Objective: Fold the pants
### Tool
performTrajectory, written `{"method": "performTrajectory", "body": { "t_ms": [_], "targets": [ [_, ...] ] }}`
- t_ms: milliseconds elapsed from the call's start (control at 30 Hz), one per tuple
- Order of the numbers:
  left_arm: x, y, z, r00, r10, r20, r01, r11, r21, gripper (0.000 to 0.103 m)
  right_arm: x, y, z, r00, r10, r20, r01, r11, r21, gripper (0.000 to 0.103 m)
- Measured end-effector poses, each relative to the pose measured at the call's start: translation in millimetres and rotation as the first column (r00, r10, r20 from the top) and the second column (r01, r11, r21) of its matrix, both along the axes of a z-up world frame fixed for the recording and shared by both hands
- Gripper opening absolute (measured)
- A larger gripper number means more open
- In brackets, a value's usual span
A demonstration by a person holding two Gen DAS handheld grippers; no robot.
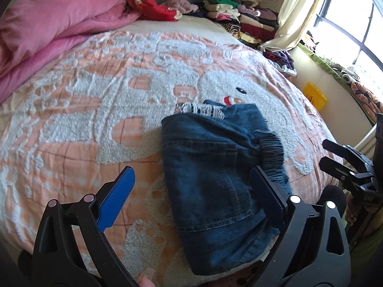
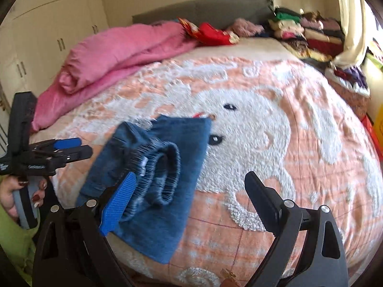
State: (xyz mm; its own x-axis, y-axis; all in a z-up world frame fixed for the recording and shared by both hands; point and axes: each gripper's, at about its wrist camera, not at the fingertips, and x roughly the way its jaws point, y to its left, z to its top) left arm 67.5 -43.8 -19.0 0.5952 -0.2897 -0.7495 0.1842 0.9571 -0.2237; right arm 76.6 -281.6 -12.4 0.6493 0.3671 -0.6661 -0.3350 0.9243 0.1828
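Observation:
Folded dark blue jeans [image 1: 215,172] lie on the peach and white bedspread [image 1: 95,119] near its front edge, the elastic waistband [image 2: 165,167] bunched on top. My left gripper [image 1: 191,169] hovers over them, open wide, with its right finger above the waistband and nothing pinched. My right gripper [image 2: 191,175] is open too; its blue left pad [image 2: 117,205] overlaps the jeans' [image 2: 153,167] near edge without clamping them. Each gripper shows in the other's view: the right gripper [image 1: 326,153] at the right edge, and the left gripper [image 2: 76,148] at the left, held by a hand [image 2: 14,196].
A pink quilt [image 2: 115,55] lies rolled along the bed's left side. Red garments [image 2: 210,34] and stacks of folded clothes [image 2: 311,33] sit by the grey headboard. A curtain [image 1: 294,19], window and yellow bag [image 1: 314,95] are to the right, a wardrobe [image 2: 47,24] to the left.

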Motion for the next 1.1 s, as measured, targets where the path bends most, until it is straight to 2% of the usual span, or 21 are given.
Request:
{"method": "performTrajectory", "body": {
  "t_ms": [133,300,433,567,667,800,833,867,900,967,1100],
  "targets": [
    [5,-2,-13,0.999,-0.009,-0.031,0.008,1.000,-0.019,0.090,19,3,-23,0.996,-0.005,-0.089,0.005,1.000,0.003,0.091],
    [12,-6,-28,0.998,-0.008,-0.063,0.005,0.999,-0.037,0.090,33,6,-38,0.990,0.003,-0.141,0.003,0.999,0.047,0.091],
    [16,-7,-39,0.996,-0.005,-0.085,0.000,0.998,-0.060,0.090,43,13,-47,0.984,0.029,-0.175,-0.017,0.998,0.066,0.083],
    [18,-10,-45,0.996,-0.014,-0.090,0.007,0.997,-0.074,0.079,52,16,-62,0.972,0.064,-0.227,-0.038,0.992,0.118,0.076],
    [20,-12,-48,0.995,-0.021,-0.094,0.013,0.996,-0.092,0.068,56,21,-66,0.971,0.090,-0.223,-0.062,0.989,0.131,0.076],
    [23,-16,-50,0.996,-0.020,-0.092,0.011,0.996,-0.094,0.062,60,28,-67,0.972,0.118,-0.205,-0.093,0.987,0.131,0.076],
    [23,-16,-50,0.996,-0.017,-0.092,0.008,0.995,-0.097,0.060,62,31,-69,0.972,0.127,-0.197,-0.102,0.986,0.131,0.074],
    [23,-17,-50,0.996,-0.017,-0.092,0.008,0.995,-0.099,0.056,63,32,-69,0.972,0.136,-0.194,-0.111,0.985,0.134,0.061],
    [24,-17,-50,0.996,-0.019,-0.091,0.010,0.995,-0.102,0.053,63,35,-69,0.968,0.165,-0.188,-0.138,0.979,0.150,0.053],
    [24,-19,-47,0.996,-0.022,-0.083,0.013,0.994,-0.104,0.040,63,39,-68,0.962,0.203,-0.181,-0.174,0.971,0.164,0.031],
    [24,-22,-37,0.997,-0.025,-0.072,0.020,0.997,-0.077,0.036,55,47,-51,0.967,0.228,-0.116,-0.211,0.967,0.140,0.025]
  ]
}}
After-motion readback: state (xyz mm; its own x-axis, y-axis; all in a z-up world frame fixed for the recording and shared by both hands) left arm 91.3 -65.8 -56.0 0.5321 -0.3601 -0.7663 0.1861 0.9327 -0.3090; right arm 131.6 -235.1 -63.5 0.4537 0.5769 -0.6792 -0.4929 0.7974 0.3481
